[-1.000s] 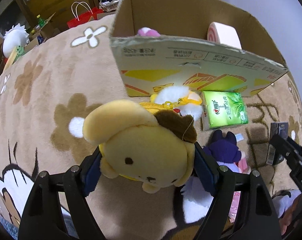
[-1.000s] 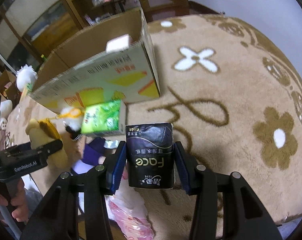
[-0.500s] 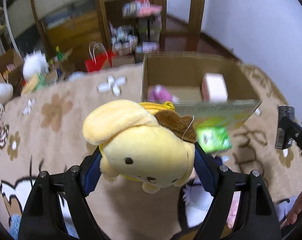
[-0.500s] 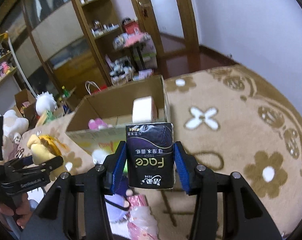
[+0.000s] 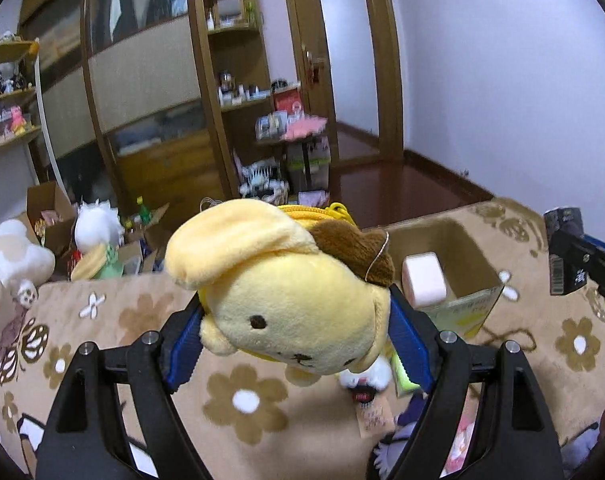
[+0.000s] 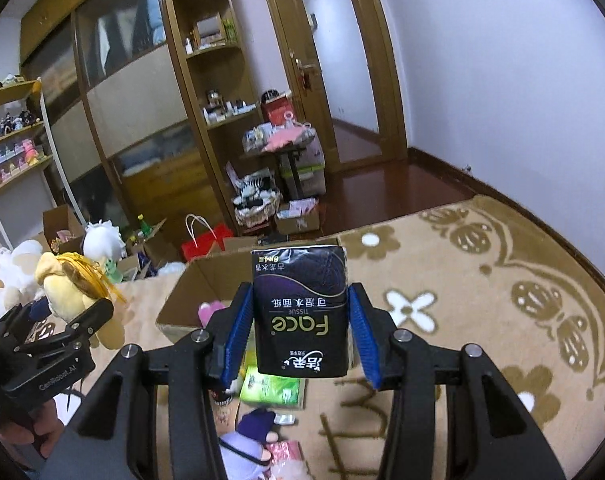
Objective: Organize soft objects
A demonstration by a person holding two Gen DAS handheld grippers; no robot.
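Observation:
My left gripper [image 5: 294, 340] is shut on a yellow plush dog [image 5: 298, 300] with a brown beret, held high above the flowered carpet. It also shows in the right wrist view [image 6: 68, 292], at the left. My right gripper [image 6: 300, 340] is shut on a black Face tissue pack [image 6: 300, 312], also raised; the pack shows at the right edge of the left wrist view [image 5: 564, 256]. The open cardboard box [image 5: 474, 256] stands beyond both grippers. It holds a pink-white tissue pack [image 5: 424, 278] and a pink plush [image 6: 208, 310].
On the carpet below lie a green tissue pack [image 6: 272, 388], a purple plush [image 6: 246, 440], a small white plush [image 5: 366, 376] and a pink packet [image 6: 286, 452]. Beyond the carpet edge are plush toys [image 5: 10, 264], boxes, a red bag [image 6: 206, 240] and wooden shelves [image 5: 230, 92].
Both grippers have risen and tilted up with their loads. The views now take in the room, and the box looks smaller and farther below.

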